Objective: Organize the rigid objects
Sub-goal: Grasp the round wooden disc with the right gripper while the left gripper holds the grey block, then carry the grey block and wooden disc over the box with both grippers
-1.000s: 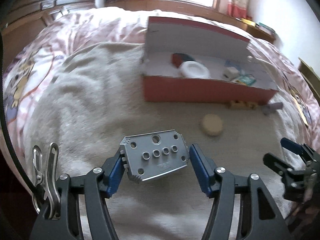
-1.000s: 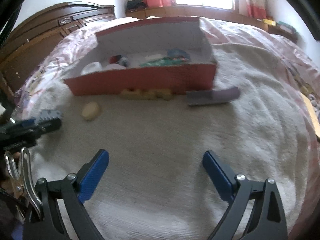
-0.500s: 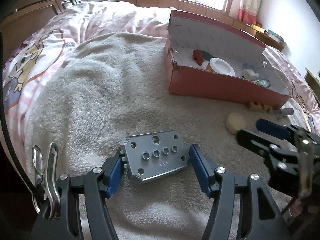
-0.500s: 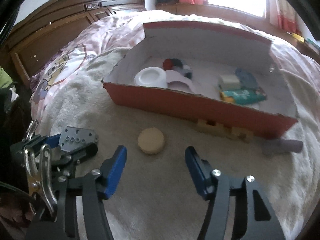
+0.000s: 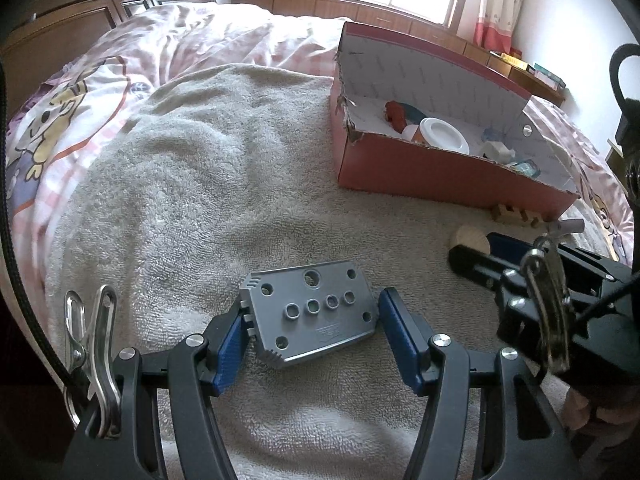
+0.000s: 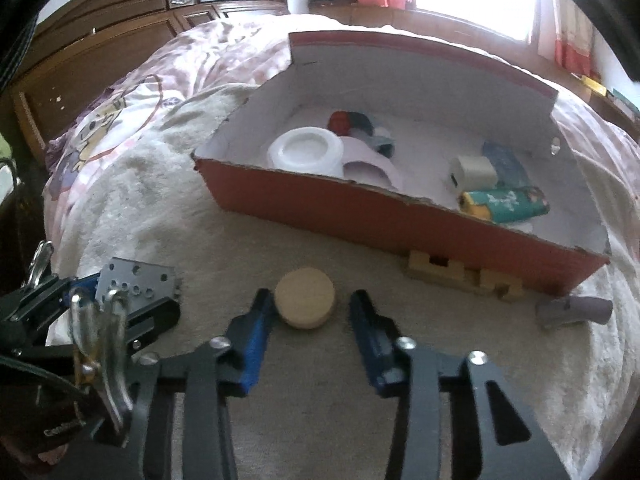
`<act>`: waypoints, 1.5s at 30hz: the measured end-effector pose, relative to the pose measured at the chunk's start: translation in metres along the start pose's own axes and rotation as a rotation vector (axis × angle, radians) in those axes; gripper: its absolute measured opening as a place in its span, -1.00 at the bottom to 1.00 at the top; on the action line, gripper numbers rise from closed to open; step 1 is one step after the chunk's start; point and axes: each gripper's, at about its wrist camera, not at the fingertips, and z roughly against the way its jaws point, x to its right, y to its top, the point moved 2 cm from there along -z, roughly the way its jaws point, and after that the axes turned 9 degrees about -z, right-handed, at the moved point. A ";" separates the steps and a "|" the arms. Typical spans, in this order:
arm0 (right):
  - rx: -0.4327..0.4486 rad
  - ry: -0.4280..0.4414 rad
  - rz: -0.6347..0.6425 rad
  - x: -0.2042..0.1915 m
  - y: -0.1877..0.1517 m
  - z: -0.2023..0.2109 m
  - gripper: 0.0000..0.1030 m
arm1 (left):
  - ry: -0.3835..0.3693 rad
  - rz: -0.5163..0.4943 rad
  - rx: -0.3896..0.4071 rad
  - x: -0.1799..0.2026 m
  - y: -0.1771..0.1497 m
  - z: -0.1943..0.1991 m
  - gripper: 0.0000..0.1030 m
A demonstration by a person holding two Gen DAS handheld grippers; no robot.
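While my left gripper (image 5: pixel 312 332) holds the grey perforated plate (image 5: pixel 310 314) between its fingers, only the left pad clearly presses on it and a sliver of gap shows at the right, so I judge it could tip out on the way to the red box (image 6: pixel 400 220). To the right, my right gripper (image 6: pixel 306 316) has just been closing around the round wooden disc (image 6: pixel 305 297) on the towel (image 5: pixel 180 184); its left pad touches the disc and the right does not. Pinched off-centre, the disc may roll toward the wooden block (image 6: pixel 464 276), or the fingers could snag the soft pile.
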 end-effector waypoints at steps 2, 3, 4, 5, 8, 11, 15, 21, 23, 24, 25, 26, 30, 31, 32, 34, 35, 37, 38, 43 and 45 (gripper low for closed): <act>0.003 0.004 -0.015 0.004 0.001 0.001 -0.36 | -0.002 0.003 0.001 0.000 0.000 0.000 0.23; 0.002 0.011 -0.020 0.005 0.001 0.001 -0.36 | -0.002 0.004 0.002 0.000 0.000 0.000 0.23; 0.004 0.015 -0.024 0.007 0.000 0.003 -0.36 | -0.002 0.003 0.002 0.000 0.000 0.000 0.23; 0.004 0.018 -0.025 0.007 0.000 0.003 -0.36 | -0.002 0.003 0.002 0.000 0.000 0.000 0.23; 0.003 0.029 -0.021 0.008 -0.002 0.007 -0.36 | -0.003 0.001 0.003 0.000 0.001 0.001 0.23; 0.005 0.038 -0.023 0.009 -0.004 0.012 -0.36 | -0.003 -0.004 0.007 0.001 0.003 0.003 0.23; -0.001 0.036 -0.019 0.013 -0.010 0.019 -0.36 | -0.002 -0.016 0.014 0.005 0.004 0.006 0.23; 0.005 0.033 -0.021 0.022 -0.020 0.031 -0.36 | -0.002 -0.034 0.024 0.014 0.007 0.011 0.23; 0.016 0.038 -0.026 0.027 -0.022 0.037 -0.36 | -0.004 -0.042 0.028 0.017 0.010 0.013 0.23; 0.021 0.039 -0.029 0.028 -0.022 0.040 -0.36 | -0.006 -0.047 0.031 0.020 0.012 0.014 0.23; 0.029 0.041 -0.032 0.031 -0.022 0.043 -0.36 | -0.008 -0.052 0.033 0.022 0.014 0.015 0.23; 0.033 0.041 -0.033 0.032 -0.021 0.045 -0.36 | -0.010 -0.058 0.036 0.024 0.016 0.016 0.23; 0.059 0.042 -0.042 0.039 -0.017 0.056 -0.36 | -0.018 -0.079 0.049 0.031 0.025 0.020 0.23; 0.064 0.042 -0.043 0.041 -0.016 0.059 -0.36 | -0.020 -0.085 0.053 0.033 0.028 0.021 0.23; 0.071 0.042 -0.044 0.042 -0.014 0.061 -0.36 | -0.023 -0.092 0.058 0.036 0.032 0.022 0.23; 0.083 0.044 -0.047 0.045 -0.009 0.066 -0.36 | -0.025 -0.107 0.070 0.040 0.039 0.023 0.23; 0.090 0.045 -0.047 0.047 -0.007 0.068 -0.36 | -0.025 -0.113 0.076 0.042 0.043 0.024 0.23; 0.100 0.045 -0.047 0.049 -0.002 0.071 -0.36 | -0.026 -0.125 0.087 0.046 0.051 0.026 0.23; 0.105 0.044 -0.047 0.050 0.001 0.072 -0.36 | -0.029 -0.131 0.094 0.048 0.057 0.026 0.23; 0.116 0.039 -0.056 0.057 0.012 0.073 -0.36 | -0.046 -0.150 0.114 0.056 0.076 0.024 0.23; 0.120 0.033 -0.057 0.060 0.017 0.072 -0.36 | -0.048 -0.160 0.123 0.060 0.083 0.023 0.23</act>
